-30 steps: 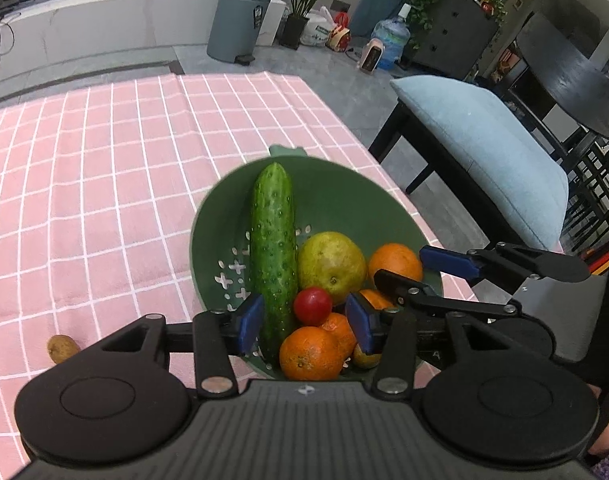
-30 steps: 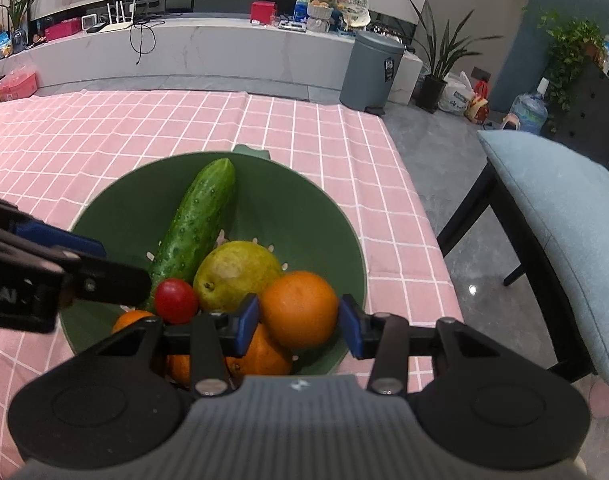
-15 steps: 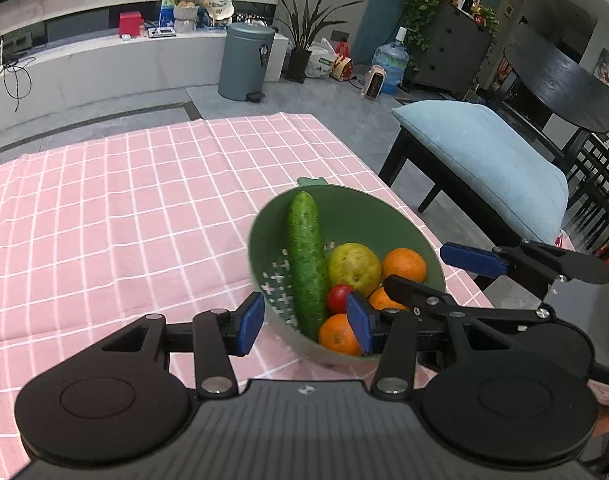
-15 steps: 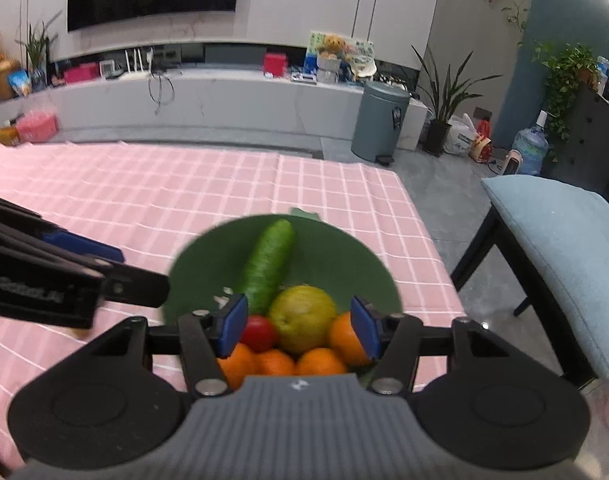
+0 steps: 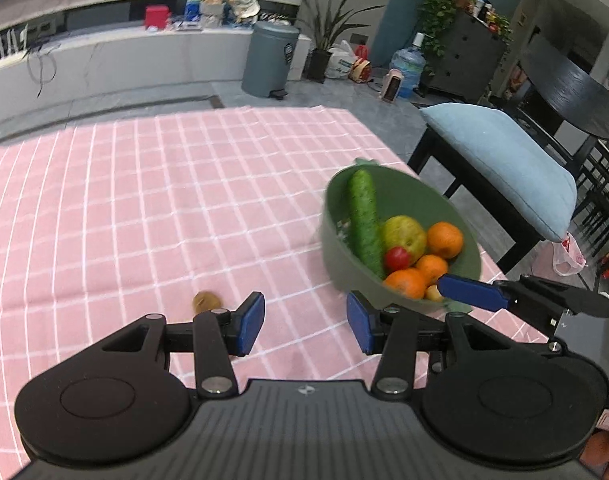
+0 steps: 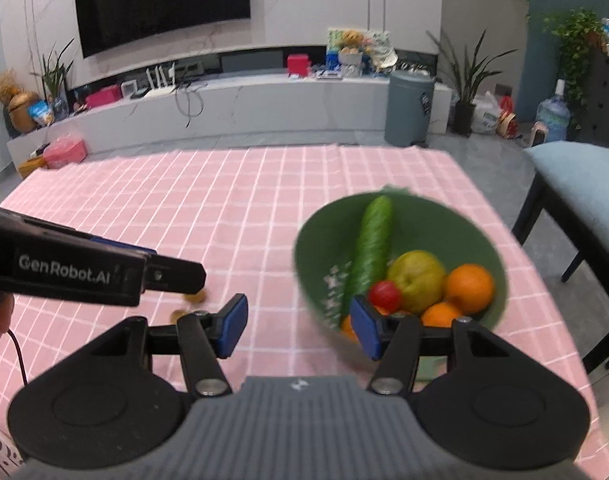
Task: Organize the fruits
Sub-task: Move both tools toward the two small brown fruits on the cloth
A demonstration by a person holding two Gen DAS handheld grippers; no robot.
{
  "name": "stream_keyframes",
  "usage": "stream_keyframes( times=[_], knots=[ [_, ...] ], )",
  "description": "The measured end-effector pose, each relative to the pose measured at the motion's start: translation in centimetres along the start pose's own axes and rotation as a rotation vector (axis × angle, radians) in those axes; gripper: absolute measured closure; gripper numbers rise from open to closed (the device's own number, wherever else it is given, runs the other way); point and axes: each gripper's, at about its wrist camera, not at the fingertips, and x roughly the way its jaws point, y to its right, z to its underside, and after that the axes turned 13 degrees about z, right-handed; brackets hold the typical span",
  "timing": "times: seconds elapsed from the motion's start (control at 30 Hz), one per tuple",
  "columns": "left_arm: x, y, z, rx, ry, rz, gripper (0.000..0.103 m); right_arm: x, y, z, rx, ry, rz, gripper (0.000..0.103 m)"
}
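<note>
Both grippers hang above a pink checked tablecloth [image 5: 144, 208], each with its blue-padded jaws spread apart and nothing between them. The left gripper [image 5: 304, 322] sits over bare cloth near the front edge of the table, and the right gripper [image 6: 298, 326] is just to its right, one of its pads overlapping the near rim of a green bowl [image 6: 456, 220] in its own view. That bowl stands on the right side of the table, close to the edge beside a chair with a blue cushion [image 5: 500, 160]. Inside it a cucumber [image 5: 364, 220] lies lengthwise along the left wall; next to it are a yellow-green pear [image 5: 406, 232], a small red tomato [image 5: 396, 258] and several oranges [image 5: 444, 238] piled toward the near right. One small brown fruit [image 5: 206, 302] — too blurred to name — lies alone on the cloth, left of the bowl and just beyond the left gripper's left finger.
</note>
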Motion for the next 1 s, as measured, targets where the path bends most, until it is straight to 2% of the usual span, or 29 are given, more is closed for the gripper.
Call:
stream_keyframes(
  times=[0.23, 0.47, 0.5, 0.63, 0.8, 0.87, 1.0],
  knots=[
    [-0.2, -3.5, 2.1, -0.071, -0.004, -0.01, 0.047, 1.9, -2.5, 1.1, -0.02, -0.047, -0.002, 0.052],
    [0.4, -6.1, 3.9, -0.142, 0.002, -0.001, 0.048, 3.9, -3.8, 1.5, -0.031, -0.081, -0.001, 0.059],
    [0.5, -6.4, 4.1, -0.147, 0.001, -0.001, 0.048, 4.2, -4.0, 1.6, -0.033, -0.086, -0.004, 0.062],
    [0.9, -7.1, 4.5, -0.157, -0.004, 0.002, 0.048, 5.2, -4.5, 1.8, -0.041, -0.1, -0.022, 0.07],
    [1.7, -8.1, 4.5, -0.174, -0.007, -0.002, 0.048, 6.1, -5.2, 1.6, -0.058, -0.104, -0.053, 0.073],
    [2.1, -8.3, 4.5, -0.18, -0.011, 0.003, 0.051, 6.5, -5.6, 1.6, -0.067, -0.104, -0.069, 0.075],
    [3.3, -8.6, 4.2, -0.179, -0.021, 0.011, 0.053, 7.3, -6.0, 1.7, -0.086, -0.108, -0.043, 0.077]
  ],
)
